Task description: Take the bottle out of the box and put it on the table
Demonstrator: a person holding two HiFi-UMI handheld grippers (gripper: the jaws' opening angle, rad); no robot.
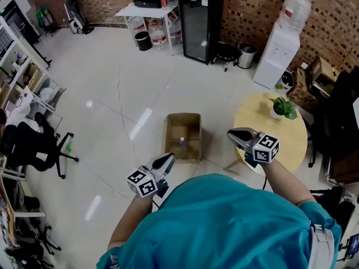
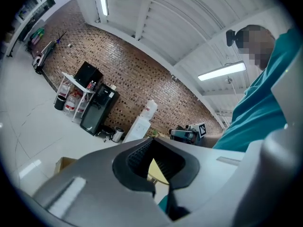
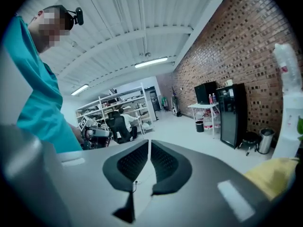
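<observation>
- While the person in the teal top [image 1: 224,223] stands at its near side, the cardboard box [image 1: 193,129] sits open-topped on the pale tiled floor [image 1: 112,94].
- The bottle [image 1: 181,144] is inside the box, toward the near end and roughly centred between the side walls.
- Head view looks almost straight down on the bottle. It is small, with a pale, see-through-looking body and a round light cap facing up, so it appears to stand upright. It is too small to make out a label or the fill.
- Both grippers are outside the box and apart from the bottle.
- The left gripper [image 1: 170,156] is just off the box's near-left corner, tips pointing toward the box. In the left gripper view the jaws meet tip to tip, closed and empty.
- The right gripper [image 1: 230,134] is to the right of the box, between it and the round yellow table [image 1: 289,142], tips pointing back toward the box. In the right gripper view the jaws are cracked apart by a thin slit with nothing between the pads.
- The table stands to the right of the box, with a potted plant [image 1: 282,107] on the side away from the person.
- Beyond the box's far end a black glass-door fridge [image 1: 200,24] stands against the brick wall. A white water dispenser [image 1: 275,58] is further right.
</observation>
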